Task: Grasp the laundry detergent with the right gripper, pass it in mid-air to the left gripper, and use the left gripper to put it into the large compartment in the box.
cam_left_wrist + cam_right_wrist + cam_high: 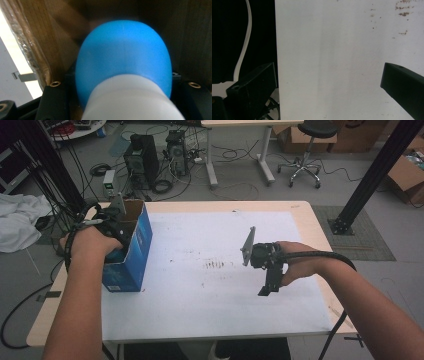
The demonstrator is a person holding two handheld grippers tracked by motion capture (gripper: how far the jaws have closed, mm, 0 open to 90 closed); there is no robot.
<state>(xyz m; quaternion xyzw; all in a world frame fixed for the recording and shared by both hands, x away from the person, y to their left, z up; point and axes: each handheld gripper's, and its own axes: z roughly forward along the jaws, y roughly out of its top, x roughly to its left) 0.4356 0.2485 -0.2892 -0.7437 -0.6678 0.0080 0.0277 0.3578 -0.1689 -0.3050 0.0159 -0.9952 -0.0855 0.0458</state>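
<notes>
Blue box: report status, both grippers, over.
Left gripper inside blue box, jaws shut on blue-and-white object. Right gripper open, empty, above white mat. Nothing in the way.

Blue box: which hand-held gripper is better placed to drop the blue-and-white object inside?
The left. The left hand-held gripper is already down in the blue box, shut on the blue-and-white object. The right hand-held gripper hangs open over the white sheet.

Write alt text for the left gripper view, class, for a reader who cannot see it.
A blue-and-white rounded object sits clamped between the black jaws of the left tool, inside a brown cardboard box. Its blue dome points into the box and its white part faces the camera.
</notes>
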